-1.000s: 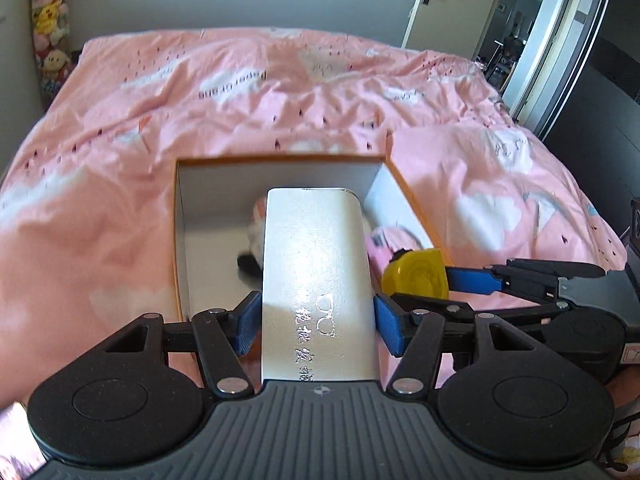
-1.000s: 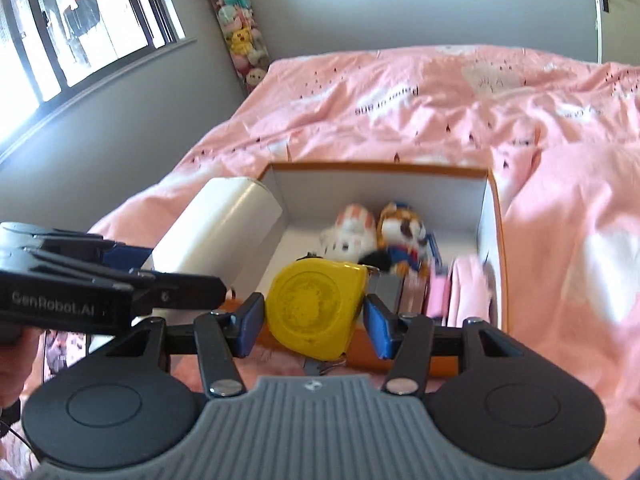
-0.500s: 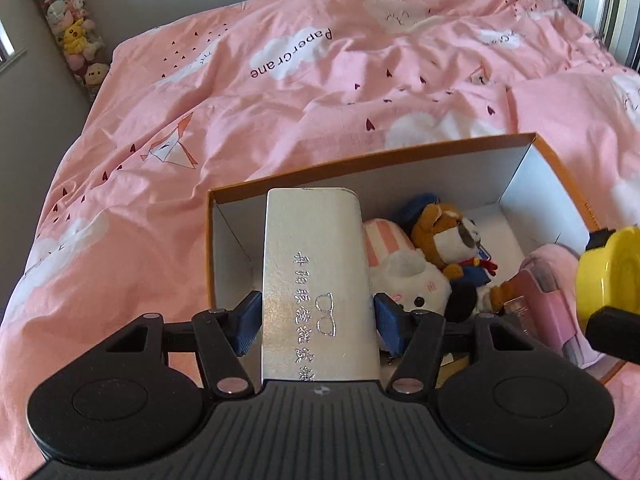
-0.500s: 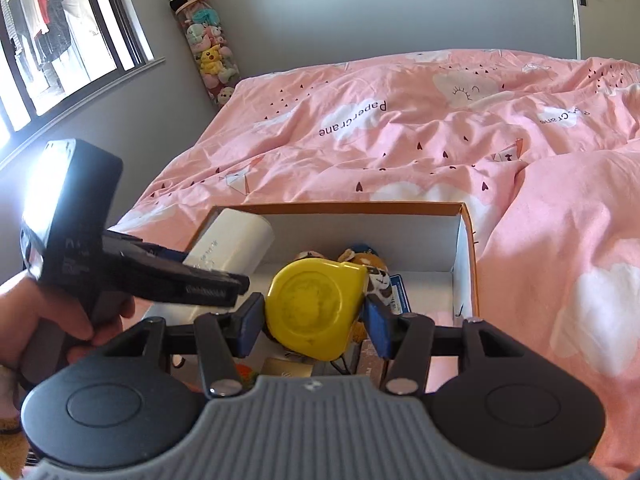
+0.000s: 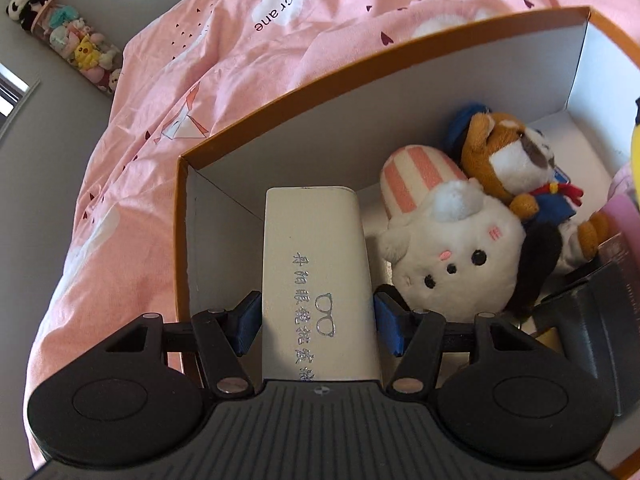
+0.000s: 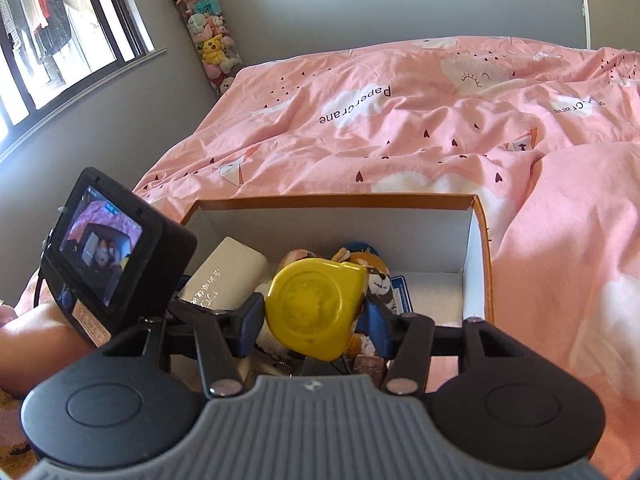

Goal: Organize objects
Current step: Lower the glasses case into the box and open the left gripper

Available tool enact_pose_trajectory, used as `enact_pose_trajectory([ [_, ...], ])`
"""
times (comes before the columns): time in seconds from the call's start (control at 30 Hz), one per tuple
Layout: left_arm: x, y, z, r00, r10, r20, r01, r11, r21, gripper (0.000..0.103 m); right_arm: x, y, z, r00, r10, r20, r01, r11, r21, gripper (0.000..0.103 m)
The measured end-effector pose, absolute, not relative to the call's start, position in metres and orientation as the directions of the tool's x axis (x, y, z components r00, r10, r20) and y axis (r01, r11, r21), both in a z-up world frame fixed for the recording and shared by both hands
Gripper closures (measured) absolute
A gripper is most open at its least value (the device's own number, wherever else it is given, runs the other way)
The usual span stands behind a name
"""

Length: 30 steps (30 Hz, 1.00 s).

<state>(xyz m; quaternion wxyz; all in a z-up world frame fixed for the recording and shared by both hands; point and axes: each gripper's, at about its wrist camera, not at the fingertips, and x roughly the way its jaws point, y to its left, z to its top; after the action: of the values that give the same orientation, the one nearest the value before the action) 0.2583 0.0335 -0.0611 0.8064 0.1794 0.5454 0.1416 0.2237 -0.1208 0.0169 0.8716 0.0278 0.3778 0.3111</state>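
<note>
A big bed with a pink blanket [image 6: 420, 128] fills the room. On the blanket sits an orange box [image 5: 320, 92] with white walls inside. The left gripper [image 5: 316, 320] holds a cream glasses case [image 5: 316, 276] tight between its blue pads, down inside the box near its left wall. A white bunny toy [image 5: 452, 252] lies in the box just right of the case, touching a brown dog toy [image 5: 508, 164]. The right gripper [image 6: 312, 316] holds a yellow tape measure [image 6: 316, 308], above the near side of the box.
</note>
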Motion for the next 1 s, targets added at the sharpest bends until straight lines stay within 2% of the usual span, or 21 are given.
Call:
enact_pose_trajectory([
  [0.2, 0.261, 0.026, -0.076, 0.319, 0.469, -0.824, 0.046, 0.860, 0.508, 0.032, 0.224, -0.122, 0.014, 0.513, 0.565, -0.647, -0.520, 0.804, 0.290, 0.047],
  [0.3, 0.261, 0.024, -0.078, 0.321, 0.478, -0.818, 0.068, 0.850, 0.523, 0.027, 0.222, -0.122, 0.015, 0.512, 0.567, -0.645, -0.522, 0.802, 0.291, 0.047],
  [0.67, 0.253, 0.033, -0.054, 0.332, 0.381, -0.863, 0.133, 0.887, 0.442, 0.027, 0.220, -0.123, 0.015, 0.508, 0.568, -0.648, -0.523, 0.801, 0.292, 0.047],
  [0.8, 0.245, 0.042, -0.038, 0.332, 0.301, -0.894, 0.206, 0.902, 0.380, 0.035, 0.220, -0.123, 0.015, 0.508, 0.567, -0.649, -0.521, 0.802, 0.292, 0.047],
  [0.9, 0.235, 0.047, -0.031, 0.303, 0.218, -0.928, 0.298, 0.903, 0.310, 0.044, 0.219, -0.121, 0.015, 0.504, 0.566, -0.652, -0.525, 0.801, 0.289, 0.047],
  [1.0, 0.224, 0.046, -0.030, 0.263, 0.172, -0.949, 0.385, 0.884, 0.267, 0.049, 0.217, -0.118, 0.015, 0.499, 0.565, -0.657, -0.529, 0.799, 0.285, 0.047],
])
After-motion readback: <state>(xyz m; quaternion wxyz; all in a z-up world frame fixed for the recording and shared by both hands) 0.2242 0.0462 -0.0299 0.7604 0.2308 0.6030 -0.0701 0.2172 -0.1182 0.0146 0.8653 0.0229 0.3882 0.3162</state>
